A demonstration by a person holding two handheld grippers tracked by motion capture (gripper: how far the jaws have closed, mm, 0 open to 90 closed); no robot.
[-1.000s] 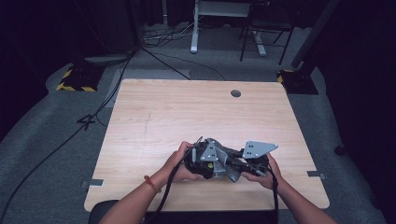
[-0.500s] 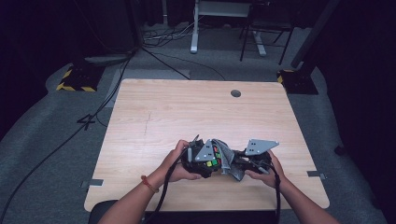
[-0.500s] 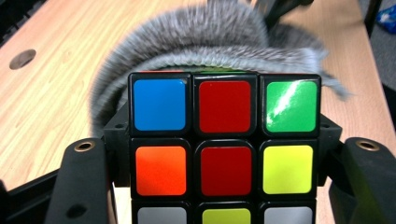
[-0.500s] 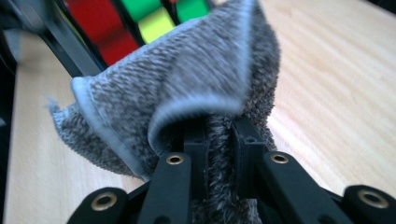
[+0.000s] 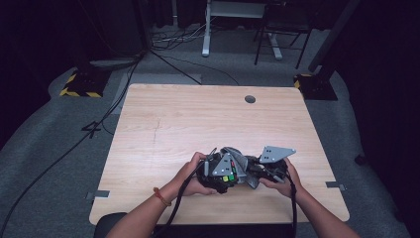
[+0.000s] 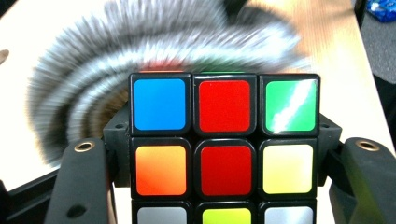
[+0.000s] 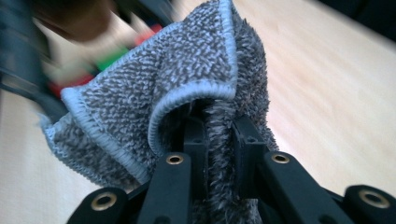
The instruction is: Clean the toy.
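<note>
A colour puzzle cube with blue, red, green, orange and yellow stickers sits clamped between the jaws of my left gripper. The same cube shows near the table's front edge. My right gripper is shut on a grey fluffy cloth. That cloth lies against the far side of the cube, and it appears as a blurred grey smear beyond the cube. Both grippers are held close together in the person's hands.
The light wooden table has a round cable hole near its far edge. Black cables run over the grey floor to the left. A desk frame and chair legs stand in the dark behind.
The left gripper has turned a little, so the cube's coloured face now faces more upward. The cloth has shifted slightly against the cube. Both hands stay in the same spot.
</note>
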